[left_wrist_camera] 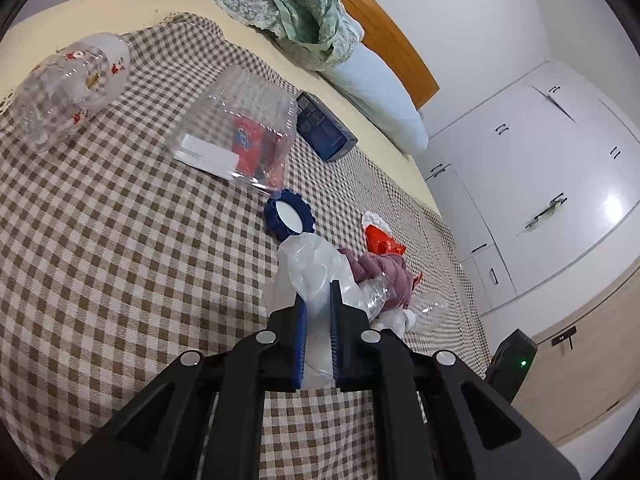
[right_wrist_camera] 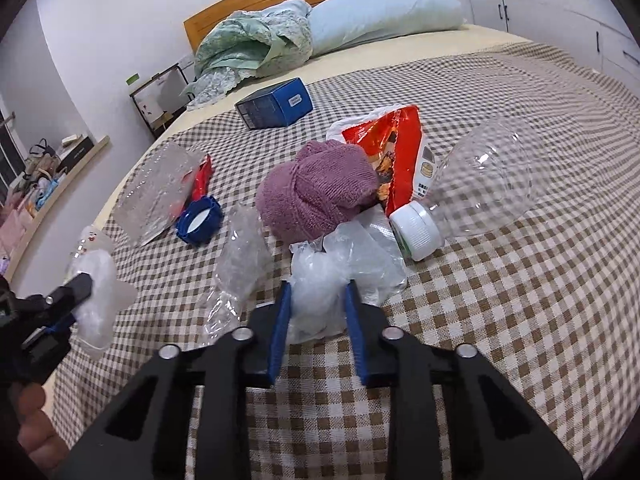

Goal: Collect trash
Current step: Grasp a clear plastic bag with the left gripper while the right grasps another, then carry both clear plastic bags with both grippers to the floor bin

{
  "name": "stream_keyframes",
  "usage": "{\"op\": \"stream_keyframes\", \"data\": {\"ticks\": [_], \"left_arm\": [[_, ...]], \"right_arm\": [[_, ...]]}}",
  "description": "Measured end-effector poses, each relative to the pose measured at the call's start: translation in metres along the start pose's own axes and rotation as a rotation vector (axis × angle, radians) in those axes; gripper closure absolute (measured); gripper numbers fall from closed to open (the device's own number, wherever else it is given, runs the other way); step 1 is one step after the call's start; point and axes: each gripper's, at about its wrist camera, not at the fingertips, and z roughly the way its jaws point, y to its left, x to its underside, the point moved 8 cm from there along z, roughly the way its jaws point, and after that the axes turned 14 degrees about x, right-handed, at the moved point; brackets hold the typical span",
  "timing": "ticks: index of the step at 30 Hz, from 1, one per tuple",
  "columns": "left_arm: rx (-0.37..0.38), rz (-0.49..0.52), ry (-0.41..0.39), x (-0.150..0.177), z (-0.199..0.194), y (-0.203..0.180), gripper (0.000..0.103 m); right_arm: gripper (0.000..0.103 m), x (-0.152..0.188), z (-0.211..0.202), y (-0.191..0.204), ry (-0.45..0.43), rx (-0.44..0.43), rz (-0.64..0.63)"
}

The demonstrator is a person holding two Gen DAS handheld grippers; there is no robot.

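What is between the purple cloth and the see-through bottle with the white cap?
A red snack bag lies between the purple cloth and the clear bottle. The right wrist view shows it best.

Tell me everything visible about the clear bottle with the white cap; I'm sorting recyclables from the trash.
The clear bottle looks like thin transparent plastic, round-bodied and seemingly empty, with the checked bedspread showing through it. It lies on its side on that bedspread, its ribbed white screw cap on and pointing toward the camera. The cap end sits against crumpled clear plastic, with the red snack bag beside its neck. No fingers touch it.
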Motion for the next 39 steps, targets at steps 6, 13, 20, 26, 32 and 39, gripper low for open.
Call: {"op": "stream_keyframes", "data": {"ticks": [6, 13, 20, 26, 32, 39], "left_arm": [[0.007, 0.013, -0.013, 0.002, -0.004, -0.006, 0.096], [0.047, 0.033, -0.042, 0.003, -0.009, -0.032, 0.097], [0.108, 0.137, -0.042, 0.020, -0.021, -0.099, 0.098], [0.171, 0.206, 0.053, 0.082, -0.012, -0.172, 0.098], [0.164, 0.404, 0.265, 0.209, 0.017, -0.255, 0.098], [0.154, 0.541, 0.558, 0.369, 0.082, -0.299, 0.098]], "right_arm": [[0.085, -0.002, -0.012, 0.000, -0.013, -0.034, 0.043], [0.086, -0.010, -0.062, 0.004, -0.085, -0.131, 0.060], [0.086, -0.010, -0.141, -0.023, -0.195, -0.104, 0.038], [0.086, 0.017, -0.213, -0.144, -0.234, 0.047, 0.095], [0.086, 0.052, -0.274, -0.271, -0.254, 0.257, 0.110], [0.086, 0.142, -0.273, -0.394, -0.086, 0.426, 0.137]]}}
